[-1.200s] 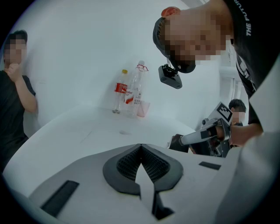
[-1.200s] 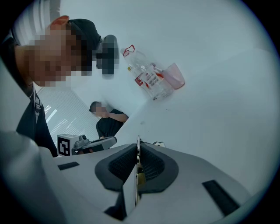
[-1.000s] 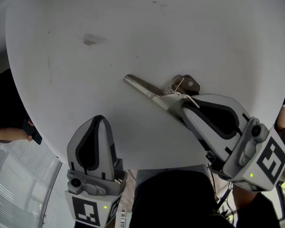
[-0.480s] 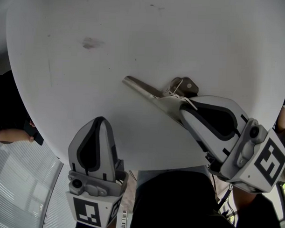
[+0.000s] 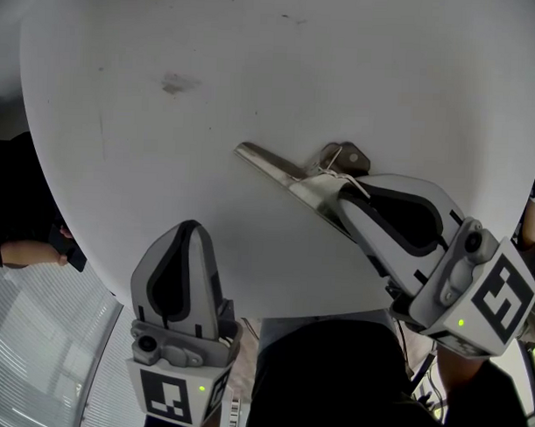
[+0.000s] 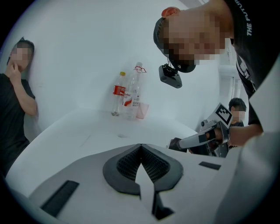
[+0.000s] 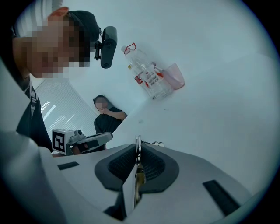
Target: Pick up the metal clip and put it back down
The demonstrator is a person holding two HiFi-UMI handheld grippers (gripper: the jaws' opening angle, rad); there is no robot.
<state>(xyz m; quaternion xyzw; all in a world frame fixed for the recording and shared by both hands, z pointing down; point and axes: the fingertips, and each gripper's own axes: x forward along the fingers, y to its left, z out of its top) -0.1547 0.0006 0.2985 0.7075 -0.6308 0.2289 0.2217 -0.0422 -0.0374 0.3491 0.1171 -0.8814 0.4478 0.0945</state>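
Both hand-held grippers were in our hands. Our right hand-held gripper [image 5: 342,196] had its jaws clamped on the metal clip [image 5: 278,168], whose long flat end stuck out past the tips over the white table [image 5: 255,68]; we could not tell whether it touched the top. Our left hand-held gripper [image 5: 189,225] sat at the table's near edge, jaws pressed together on nothing. Two bottles [image 6: 127,94] and a pink cup [image 6: 142,110] stood far across the table.

The round white table [image 5: 168,38] bears two plastic bottles [image 6: 119,94] standing together, a pink cup [image 6: 142,110] just beside the bottles, a faint smudge [image 5: 176,84] well apart from them, and, farther still, the metal clip [image 5: 278,169], on or just over its top.
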